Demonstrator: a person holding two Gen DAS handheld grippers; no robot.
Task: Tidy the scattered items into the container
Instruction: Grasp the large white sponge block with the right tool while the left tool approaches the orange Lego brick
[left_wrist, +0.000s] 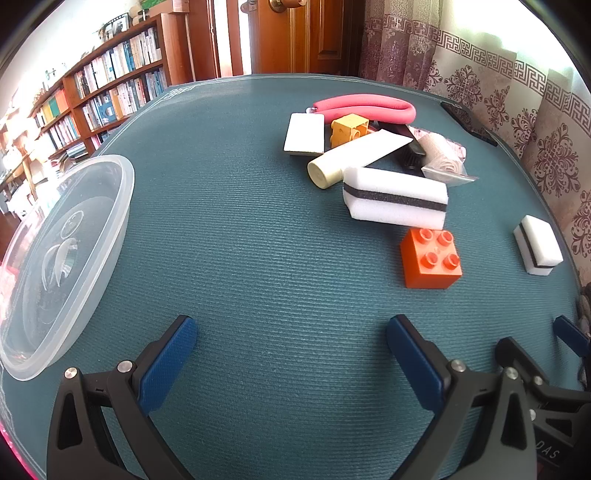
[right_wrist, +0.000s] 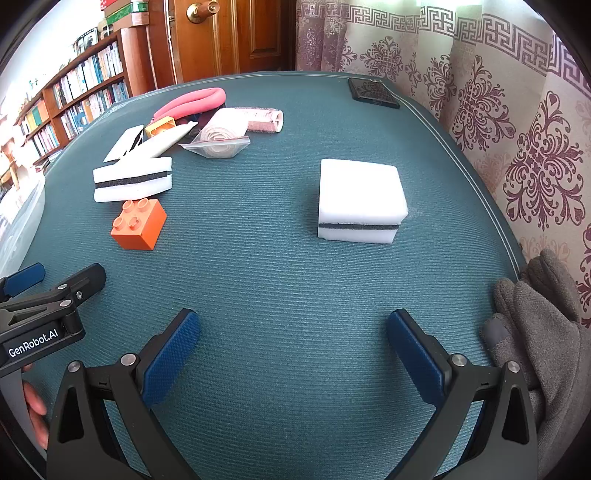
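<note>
Left wrist: container (left_wrist: 122, 206) overhangs table (left_wrist: 258, 258) edge.

You see a teal ribbed table mat (left_wrist: 240, 221) under everything. At far right a bent pink foam tube (left_wrist: 369, 105) lies beside a yellow toy block (left_wrist: 349, 127). Nearer, a white sponge with a black stripe (left_wrist: 395, 197) sits by an orange studded brick (left_wrist: 430, 258). At left stands a clear plastic container (left_wrist: 55, 266). The cream curtain (right_wrist: 517, 129) carries maroon floral motifs. Both grippers have blue pads (right_wrist: 170, 354).
</note>
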